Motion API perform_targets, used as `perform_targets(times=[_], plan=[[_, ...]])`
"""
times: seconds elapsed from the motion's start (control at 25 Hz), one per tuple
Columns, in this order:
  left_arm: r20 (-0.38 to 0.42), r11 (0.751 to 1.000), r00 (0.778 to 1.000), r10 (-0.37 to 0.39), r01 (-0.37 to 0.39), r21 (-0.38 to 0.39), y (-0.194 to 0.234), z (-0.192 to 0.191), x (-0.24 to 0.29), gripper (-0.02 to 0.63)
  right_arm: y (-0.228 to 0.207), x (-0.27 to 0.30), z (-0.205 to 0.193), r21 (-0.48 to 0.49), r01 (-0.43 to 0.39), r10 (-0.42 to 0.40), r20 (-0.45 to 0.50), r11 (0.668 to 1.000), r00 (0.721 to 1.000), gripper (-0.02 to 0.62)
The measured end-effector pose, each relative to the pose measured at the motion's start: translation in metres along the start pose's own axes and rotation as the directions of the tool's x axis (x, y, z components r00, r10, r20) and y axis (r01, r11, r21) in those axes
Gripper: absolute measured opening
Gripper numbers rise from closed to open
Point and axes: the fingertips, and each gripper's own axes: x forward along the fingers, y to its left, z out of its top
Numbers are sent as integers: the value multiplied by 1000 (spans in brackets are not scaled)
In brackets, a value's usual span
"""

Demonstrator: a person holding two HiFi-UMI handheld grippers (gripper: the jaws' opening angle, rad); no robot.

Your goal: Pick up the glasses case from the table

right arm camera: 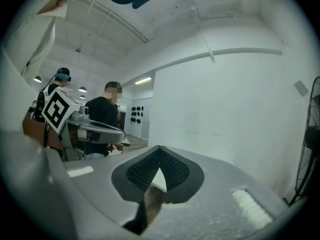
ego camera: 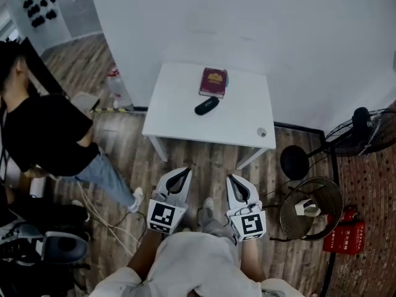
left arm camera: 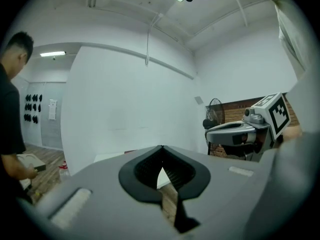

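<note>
Left gripper: jaws together, the ribbed black pads meeting at the tips. Nothing is between them. Through the small gap behind the tips only a bit of white tabletop and wood floor shows.
Right gripper: jaws likewise together and holding nothing, with the same sliver of table edge and floor behind the tips.
Gripper pose: in the head view both are held side by side close to the person's body. They point roughly level toward the table and are over the wood floor, short of the table's near edge.
Table: small and white, standing against the white wall straight ahead of both grippers.
Glasses case: a dark oblong case lying flat at an angle near the middle of the tabletop. It is well apart from both grippers and untouched.
Neighbouring things: a maroon booklet, which looks like a passport, lies just behind the case and is close to it or touching it. A small round object sits near the table's right front corner, well clear of the case.
Bystander: a person in a black top stands to the left of the table, outside the line of approach.
Step in hand: judged as the approach. No grasp has begun and the case is not yet picked up.
Next move calls for: bringing one gripper over the table and spreading its jaws before it reaches the case. The jaws should line up across the case's narrow width and close there without catching the booklet.
</note>
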Motion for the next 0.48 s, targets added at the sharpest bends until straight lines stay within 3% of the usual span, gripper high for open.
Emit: perform_targets(times=[0.48], plan=[[-26, 997, 997, 73, -73, -9, 22, 19, 108, 18, -96, 72, -1, 12, -98, 98, -12, 995, 995, 5]])
